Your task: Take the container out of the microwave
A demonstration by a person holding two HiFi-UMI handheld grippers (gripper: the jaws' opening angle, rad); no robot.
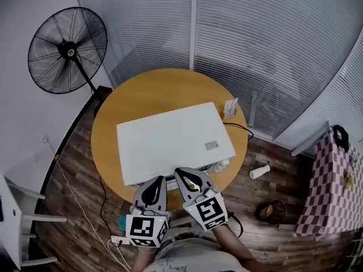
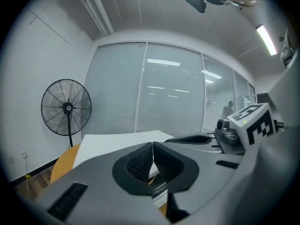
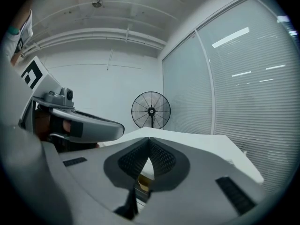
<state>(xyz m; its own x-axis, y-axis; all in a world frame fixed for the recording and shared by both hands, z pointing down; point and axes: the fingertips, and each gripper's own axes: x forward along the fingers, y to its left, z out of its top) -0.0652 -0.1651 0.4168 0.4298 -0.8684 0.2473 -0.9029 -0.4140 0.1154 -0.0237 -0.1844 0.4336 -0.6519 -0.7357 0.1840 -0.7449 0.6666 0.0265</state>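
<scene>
A white microwave (image 1: 170,140) stands on a round wooden table (image 1: 108,123); I see only its flat top, and its front faces me from below. The container is hidden from every view. Both grippers hover side by side at the microwave's near edge. My left gripper (image 1: 159,179) is shut with nothing between its jaws, and my right gripper (image 1: 179,171) is shut and empty too. In the left gripper view the closed left gripper (image 2: 153,143) points over the microwave top (image 2: 112,142). The right gripper view has the right gripper (image 3: 149,138) closed over the microwave top (image 3: 206,146).
A black standing fan (image 1: 68,50) is at the back left. A small card (image 1: 231,107) lies on the table's far right. On the floor lie a white cup (image 1: 260,171), a power strip (image 1: 119,241) and cables. A checkered-cloth table (image 1: 334,186) stands right, a white chair (image 1: 17,220) left.
</scene>
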